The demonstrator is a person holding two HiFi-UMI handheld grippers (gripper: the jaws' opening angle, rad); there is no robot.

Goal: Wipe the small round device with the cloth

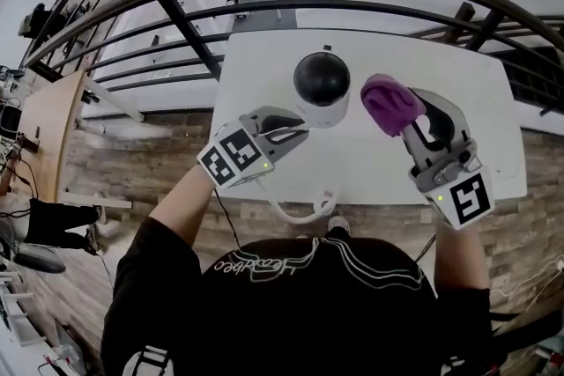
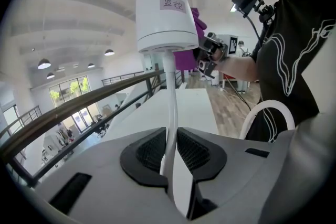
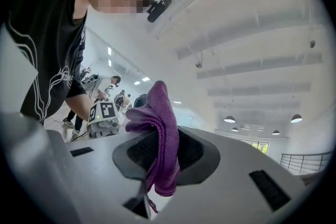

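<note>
Pinching the white cable [image 2: 169,113] between nearly closed jaws, the left hand-held gripper [image 1: 295,133] steadies the device [image 1: 322,89] dome-up over the bench [image 1: 388,176], probably to expose its sides for wiping. The right hand-held gripper [image 3: 159,150] is clamped on the bunched cloth [image 3: 160,113], just beside the dome. Whether they touch is unclear, and the cable's far end runs out of sight.

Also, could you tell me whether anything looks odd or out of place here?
The left tool grips the small round device only by its thin white cable, so the device looks precariously balanced. The purple cloth looks fine.
</note>
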